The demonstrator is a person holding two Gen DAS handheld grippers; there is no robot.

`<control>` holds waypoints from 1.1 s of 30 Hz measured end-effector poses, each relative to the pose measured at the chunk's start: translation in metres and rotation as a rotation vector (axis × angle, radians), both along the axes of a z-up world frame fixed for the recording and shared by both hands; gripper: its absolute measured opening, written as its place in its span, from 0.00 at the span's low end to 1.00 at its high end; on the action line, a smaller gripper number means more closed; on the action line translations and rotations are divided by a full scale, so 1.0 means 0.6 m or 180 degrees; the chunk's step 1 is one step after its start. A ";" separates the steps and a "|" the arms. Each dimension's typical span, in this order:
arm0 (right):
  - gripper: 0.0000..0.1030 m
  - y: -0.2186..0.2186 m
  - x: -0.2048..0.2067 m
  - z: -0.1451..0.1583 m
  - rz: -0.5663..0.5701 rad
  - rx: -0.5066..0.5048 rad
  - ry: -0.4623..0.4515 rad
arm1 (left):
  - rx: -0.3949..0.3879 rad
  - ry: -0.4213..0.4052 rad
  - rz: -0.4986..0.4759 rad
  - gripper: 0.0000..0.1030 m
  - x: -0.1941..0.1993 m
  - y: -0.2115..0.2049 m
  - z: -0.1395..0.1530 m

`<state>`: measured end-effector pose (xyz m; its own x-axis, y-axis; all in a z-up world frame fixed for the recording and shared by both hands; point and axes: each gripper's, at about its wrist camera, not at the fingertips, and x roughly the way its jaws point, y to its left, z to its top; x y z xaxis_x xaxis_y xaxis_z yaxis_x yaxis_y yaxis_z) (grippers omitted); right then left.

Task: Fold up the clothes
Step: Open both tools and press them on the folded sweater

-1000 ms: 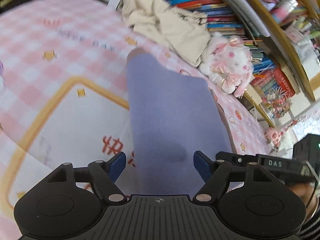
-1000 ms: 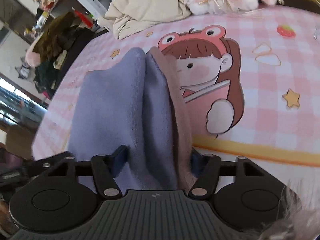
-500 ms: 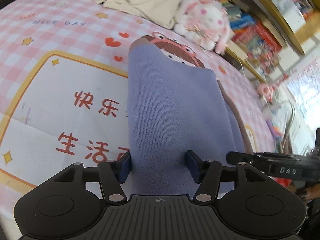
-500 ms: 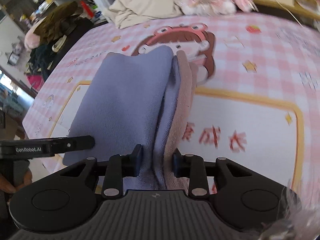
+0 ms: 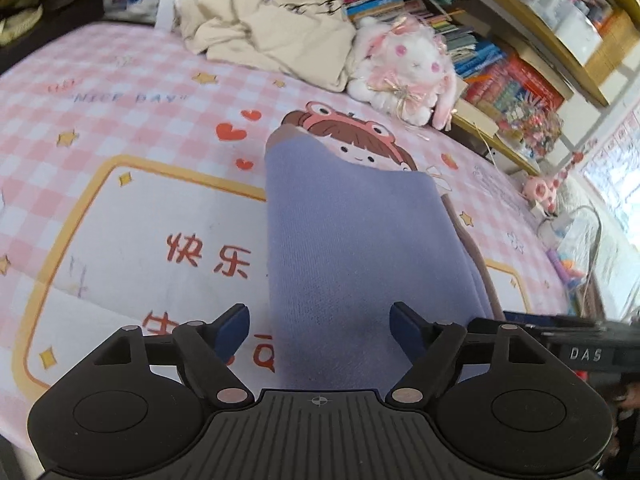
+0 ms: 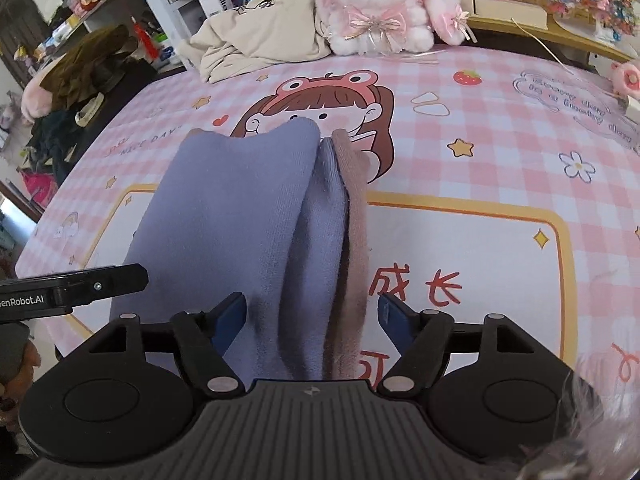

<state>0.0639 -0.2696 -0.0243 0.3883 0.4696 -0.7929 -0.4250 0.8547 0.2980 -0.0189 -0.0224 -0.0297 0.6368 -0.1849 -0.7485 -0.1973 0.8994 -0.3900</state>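
A folded lavender garment (image 5: 360, 248) with a brown inner layer lies on the pink checked bed cover (image 5: 120, 92). It runs away from both cameras and also shows in the right wrist view (image 6: 248, 216), where its brown edge (image 6: 354, 216) lies along the right side. My left gripper (image 5: 320, 326) is open, its blue-padded jaws standing apart on either side of the garment's near end. My right gripper (image 6: 310, 314) is open too, its jaws wide on either side of the near folded edge. Each gripper shows at the edge of the other's view.
A crumpled cream garment (image 5: 272, 36) and a white-pink plush rabbit (image 5: 404, 64) lie at the far edge of the bed. Bookshelves (image 5: 500, 40) stand behind them. Dark clothes (image 6: 88, 68) are piled off the bed's left side in the right wrist view.
Both grippers were shut on the garment's near end half a second ago and have now opened. The garment now lies flatter on the bed.
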 end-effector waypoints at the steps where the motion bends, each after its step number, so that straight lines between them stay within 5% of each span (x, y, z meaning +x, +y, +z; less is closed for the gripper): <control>1: 0.69 0.000 0.000 -0.001 -0.0019 0.0007 0.0023 | -0.0043 0.0004 0.0005 0.77 0.001 0.002 0.000; 23: 0.71 0.006 0.009 -0.017 -0.0162 0.0125 0.0212 | -0.0275 0.0193 0.0071 0.77 0.023 0.023 -0.018; 33: 0.63 0.019 0.012 -0.027 -0.0062 0.0145 0.0324 | -0.0463 0.0243 -0.0008 0.77 0.039 0.023 -0.034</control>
